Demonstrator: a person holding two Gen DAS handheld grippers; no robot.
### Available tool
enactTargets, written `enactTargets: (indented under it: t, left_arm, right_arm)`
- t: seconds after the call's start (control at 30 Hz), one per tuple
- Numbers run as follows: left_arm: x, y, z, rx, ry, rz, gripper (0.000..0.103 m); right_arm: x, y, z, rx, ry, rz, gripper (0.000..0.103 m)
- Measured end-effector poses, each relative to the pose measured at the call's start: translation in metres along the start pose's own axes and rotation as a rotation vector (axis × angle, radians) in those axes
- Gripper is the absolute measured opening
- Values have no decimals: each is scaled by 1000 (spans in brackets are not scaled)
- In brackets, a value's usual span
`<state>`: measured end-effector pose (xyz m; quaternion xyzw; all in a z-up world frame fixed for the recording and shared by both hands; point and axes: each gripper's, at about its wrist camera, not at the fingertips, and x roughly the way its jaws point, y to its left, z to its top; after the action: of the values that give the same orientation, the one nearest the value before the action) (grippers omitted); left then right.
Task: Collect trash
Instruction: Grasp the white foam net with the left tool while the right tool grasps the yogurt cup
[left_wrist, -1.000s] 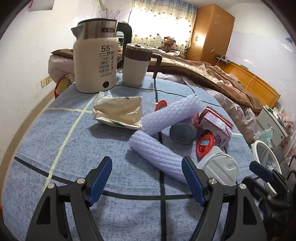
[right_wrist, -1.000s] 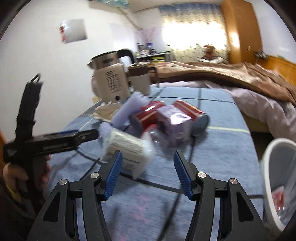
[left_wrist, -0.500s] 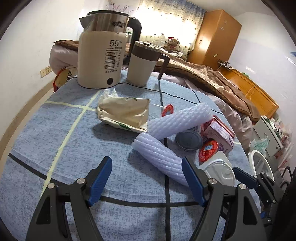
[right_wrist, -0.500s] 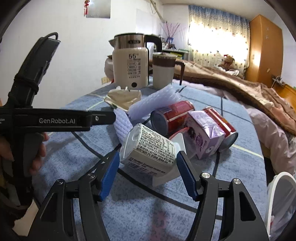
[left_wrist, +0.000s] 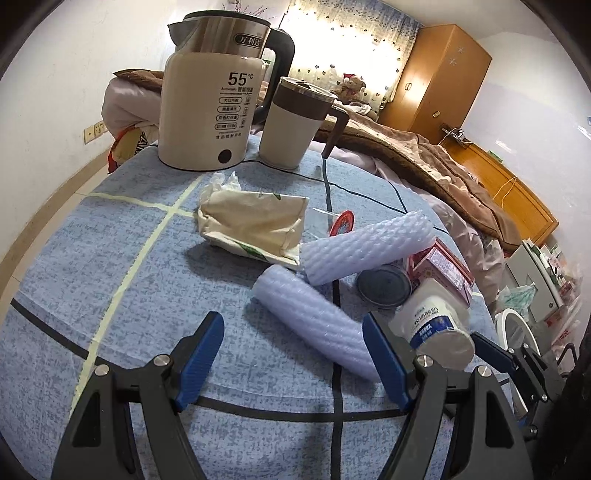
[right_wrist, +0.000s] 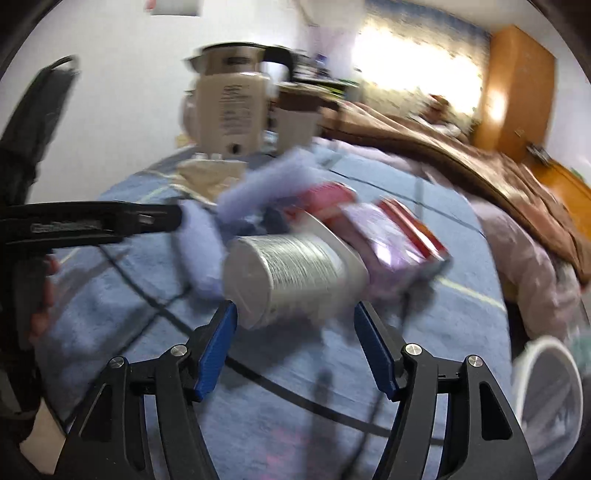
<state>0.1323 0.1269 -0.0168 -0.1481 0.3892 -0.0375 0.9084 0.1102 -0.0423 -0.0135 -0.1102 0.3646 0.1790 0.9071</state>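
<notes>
A white yogurt cup (right_wrist: 291, 273) with a blue label (left_wrist: 432, 325) lies tilted on the blue tablecloth. Its base sits between the fingertips of my right gripper (right_wrist: 295, 308), whose jaws are opening, and the pads do not clearly press on it. This view is blurred. Behind the cup lie a purple carton (right_wrist: 388, 240) and a red can (right_wrist: 325, 199). My left gripper (left_wrist: 291, 325) hovers open and holds nothing, with a pale purple foam sleeve (left_wrist: 314, 321) lying beyond its fingertips. A second foam sleeve (left_wrist: 365, 247) lies further back.
A cream kettle (left_wrist: 210, 110) and a lidded mug (left_wrist: 291, 122) stand at the table's far edge, with a tissue pack (left_wrist: 255, 225) in front of them. A white bin (right_wrist: 546, 387) stands beside the table at the right. A bed with a brown blanket (left_wrist: 424, 155) lies beyond.
My right gripper has closed in on the yogurt cup and its jaws have widened. The cup has turned its base toward that camera. My left gripper has rolled slightly in place.
</notes>
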Motion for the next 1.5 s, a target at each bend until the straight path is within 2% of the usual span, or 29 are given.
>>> enactTargets:
  t: [0.13,0.2,0.3,0.47,0.6,0.7,0.8,0.87,1.07,1.17,1.3,1.5]
  left_arm:
    - [7,-6,2,-11,16,-28,79]
    - [13,-9,1,-17,26,-25,79]
    - [22,-10,1,-51,45,-50,79]
    - [40,-9,-1,-104,98,-59,78]
    - [40,-9,-2,-120,86,-61,78]
    - [40,-10,-1,-122,93,-52,75]
    - [40,-11,-3,-124,96,-58,68]
    - [42,-10,-3,-127,105,-82,53]
    - [39,-8,-5,-89,120,-86,41]
    - [35,-7,-6,-76,119,-87,38]
    - [28,-4,-10,-73,108,-133,33]
    - [20,-3,-16,-74,106,-128,32]
  right_arm:
    - [-2,-34,-12,182,13,27,66]
    - [-3,-43,-15,214,22,27,66]
    - [-8,-50,-18,241,25,-24,66]
    - [-23,-66,-15,360,-35,3,66]
    - [-30,-56,-8,330,-86,41,66]
    - [-23,-42,-4,286,-69,71,66]
    - [-14,-34,-7,242,-40,70,66]
    - [-4,-28,-5,220,-9,61,66]
    - [7,-23,-4,190,16,34,66]
    - [7,-24,-5,200,22,40,49]
    - [6,-27,-8,226,17,46,49]
    - [0,-29,-13,253,-1,54,47]
